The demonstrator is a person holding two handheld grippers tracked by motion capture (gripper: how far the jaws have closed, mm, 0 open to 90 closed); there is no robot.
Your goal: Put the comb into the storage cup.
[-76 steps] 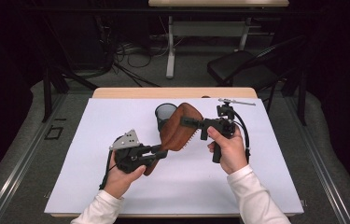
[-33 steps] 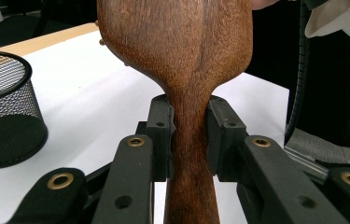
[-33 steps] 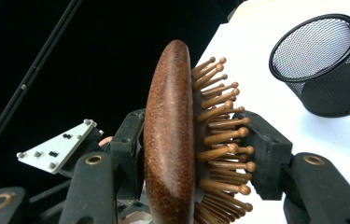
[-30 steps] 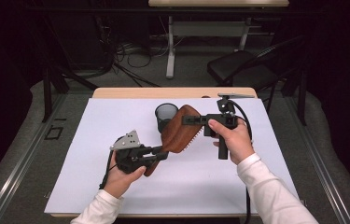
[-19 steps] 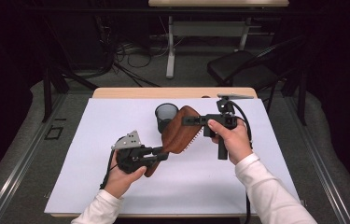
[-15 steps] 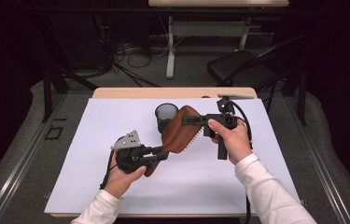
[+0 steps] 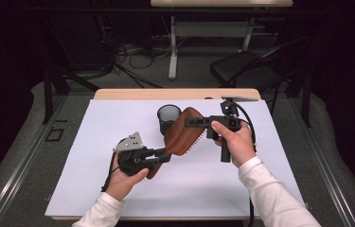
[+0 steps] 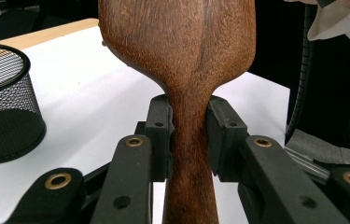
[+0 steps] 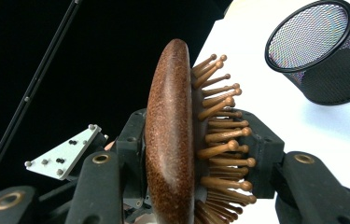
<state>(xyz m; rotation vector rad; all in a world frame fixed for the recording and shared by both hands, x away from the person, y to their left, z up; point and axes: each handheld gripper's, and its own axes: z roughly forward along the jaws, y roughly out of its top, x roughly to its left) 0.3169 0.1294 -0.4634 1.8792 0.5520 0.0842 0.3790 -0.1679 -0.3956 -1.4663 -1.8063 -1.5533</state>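
Wooden paddle hairbrush [image 7: 181, 135], dark brown with pale wooden pins, hangs in the air above the white table cover [image 7: 270, 175], held at both ends. The left gripper [image 7: 162, 157] has its two black jaws clamped on the narrow neck of the handle — in the left gripper view the pads [image 8: 161, 135] press flat against either side of the wood, just under where the head [image 8: 177, 37] widens out. The right gripper [image 7: 191, 122] grips the head itself: in the right gripper view one jaw sits against the smooth rounded back [image 9: 169, 135] and the other bears on the tips of the pins [image 9: 224, 135], so the brush is pinched across its thickness. From the high view the brush slants from the left hand [image 7: 123, 179] up toward the right hand [image 7: 234, 142], pins facing the person's right. A black wire-mesh cup [image 7: 168, 118] stands upright on the cover just behind the brush head — empty, as far as its open mouth shows.
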